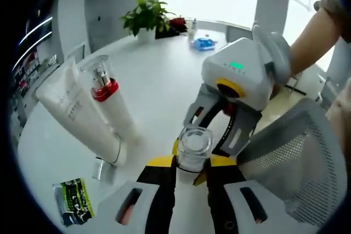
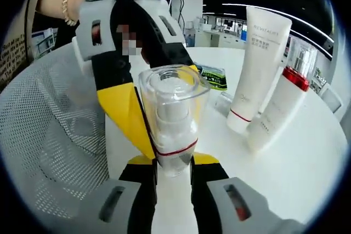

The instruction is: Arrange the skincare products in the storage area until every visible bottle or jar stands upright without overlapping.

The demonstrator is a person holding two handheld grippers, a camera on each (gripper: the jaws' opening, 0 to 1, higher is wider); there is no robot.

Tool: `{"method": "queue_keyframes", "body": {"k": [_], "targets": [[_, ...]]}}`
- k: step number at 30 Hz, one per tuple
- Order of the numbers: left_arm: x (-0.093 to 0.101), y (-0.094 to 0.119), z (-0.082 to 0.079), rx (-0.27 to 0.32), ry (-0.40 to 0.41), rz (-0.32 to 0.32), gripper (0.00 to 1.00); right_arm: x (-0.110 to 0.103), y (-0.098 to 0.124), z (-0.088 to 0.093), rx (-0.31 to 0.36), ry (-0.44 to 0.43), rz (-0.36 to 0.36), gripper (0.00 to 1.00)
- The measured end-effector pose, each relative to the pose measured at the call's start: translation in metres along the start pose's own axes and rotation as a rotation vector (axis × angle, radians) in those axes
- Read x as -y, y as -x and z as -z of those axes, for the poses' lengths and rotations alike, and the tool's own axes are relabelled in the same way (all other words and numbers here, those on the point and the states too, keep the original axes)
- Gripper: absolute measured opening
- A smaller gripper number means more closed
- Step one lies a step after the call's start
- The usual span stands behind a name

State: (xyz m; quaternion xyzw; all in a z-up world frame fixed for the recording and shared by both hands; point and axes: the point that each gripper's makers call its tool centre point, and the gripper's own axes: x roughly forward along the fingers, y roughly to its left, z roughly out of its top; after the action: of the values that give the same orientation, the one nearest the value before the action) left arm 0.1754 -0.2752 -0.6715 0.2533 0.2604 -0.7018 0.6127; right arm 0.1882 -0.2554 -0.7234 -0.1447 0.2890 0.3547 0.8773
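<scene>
Both hand-held grippers, the left hand-held gripper [image 1: 192, 167] and the right hand-held gripper [image 2: 173, 164], pinch one clear-capped bottle [image 2: 173, 116] above the white surface [image 2: 307, 157]. One should let go slowly, then stand it beside the white tube [image 2: 258, 64].

Clear plastic bottle [image 2: 173, 120] with a thin red band near the base. White cream tube [image 1: 77, 114] with grey lettering and a fine red line. White pump bottle [image 1: 111, 103] with red collar and clear cap. Green-and-black sachet [image 1: 74, 201]. Yellow-and-black jaws on white grippers: left gripper [image 1: 191, 169], right gripper [image 2: 174, 164]. Grey mesh chair back [image 2: 52, 141]. Glossy white table [image 1: 153, 80]. Green potted plant [image 1: 146, 16].
</scene>
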Motion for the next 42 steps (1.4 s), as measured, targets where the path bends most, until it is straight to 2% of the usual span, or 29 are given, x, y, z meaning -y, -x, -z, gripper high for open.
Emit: {"method": "queue_keyframes", "body": {"k": [8,17,26,42], "targets": [[-0.013,-0.008,-0.002,0.001,0.006,-0.007,0.18,0.015,-0.002,0.001,-0.004,-0.001,-0.003,0.22],[-0.035,-0.021,-0.014,0.023,0.043,-0.035,0.18,0.044,-0.002,0.004,-0.012,0.001,-0.004,0.22],[-0.054,-0.028,-0.020,0.023,0.044,-0.055,0.19,0.067,-0.008,0.006,-0.016,-0.003,-0.003,0.22],[-0.069,-0.035,-0.018,0.008,0.044,-0.093,0.18,0.084,-0.010,0.007,-0.022,0.004,-0.016,0.21]]}}
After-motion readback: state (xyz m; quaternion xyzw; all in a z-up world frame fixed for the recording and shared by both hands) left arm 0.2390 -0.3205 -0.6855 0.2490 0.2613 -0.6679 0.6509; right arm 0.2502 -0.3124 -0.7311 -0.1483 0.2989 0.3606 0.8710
